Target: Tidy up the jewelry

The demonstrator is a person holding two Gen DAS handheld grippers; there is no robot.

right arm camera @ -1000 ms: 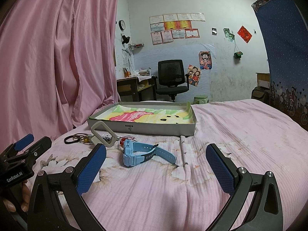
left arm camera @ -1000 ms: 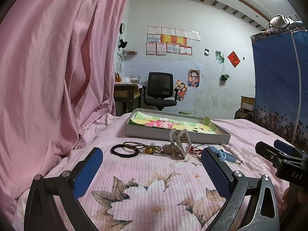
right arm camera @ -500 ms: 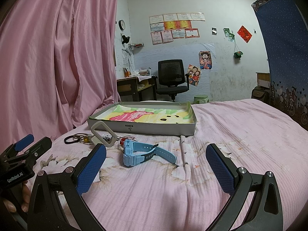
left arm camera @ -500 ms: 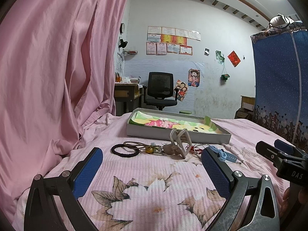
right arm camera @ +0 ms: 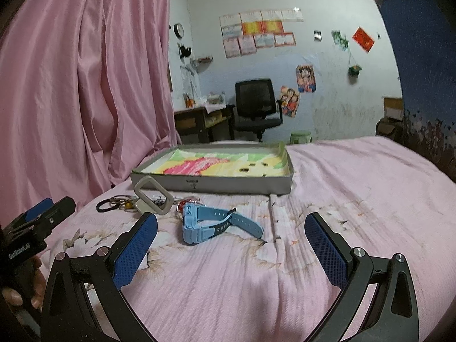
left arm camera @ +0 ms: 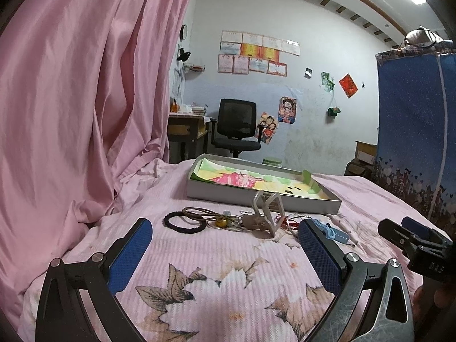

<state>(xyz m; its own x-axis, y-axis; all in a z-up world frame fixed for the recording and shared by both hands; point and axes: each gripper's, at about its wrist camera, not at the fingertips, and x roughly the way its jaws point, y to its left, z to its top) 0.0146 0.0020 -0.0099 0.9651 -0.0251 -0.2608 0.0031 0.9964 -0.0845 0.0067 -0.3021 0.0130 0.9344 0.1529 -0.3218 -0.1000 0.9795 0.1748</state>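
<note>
Right now both tools hang just above a pink floral bedspread [right arm camera: 327,188], each w/ its blue pads spread wide and nothing between them. Left tool [left arm camera: 225,245] is released, pointed at the jewelry cluster; right tool [right arm camera: 230,242] is likewise released, pointed at the blue watch [right arm camera: 205,223].

Jewelry sits in a loose row on the bed, just in front of a shallow grey tray [left arm camera: 248,196] lined w/ colourful paper. Tray holds none of the pieces. From left in the left wrist view: black hair tie [left arm camera: 183,222], a thin brownish loop [left arm camera: 199,212] overlapping it, a small yellow bead or charm [left arm camera: 221,222] w/ bits of metal chain beside it, then a pale beige watch [left arm camera: 266,213] propped up w/ its strap looped. Red cord or string [left arm camera: 292,219] lies just right of the beige watch, partly hidden by the left tool's right pad.

Blue watch lies on its side near the beige one, strap trailing to the right, apart from the tray.

Behind the bed: pink curtain [left arm camera: 85,99] at left, black office chair [left arm camera: 238,126], wooden desk [left arm camera: 185,128], blue patterned cloth [left arm camera: 413,128] at right. A hand [right arm camera: 28,287] grips the left tool's handle at the edge of the right wrist view.
</note>
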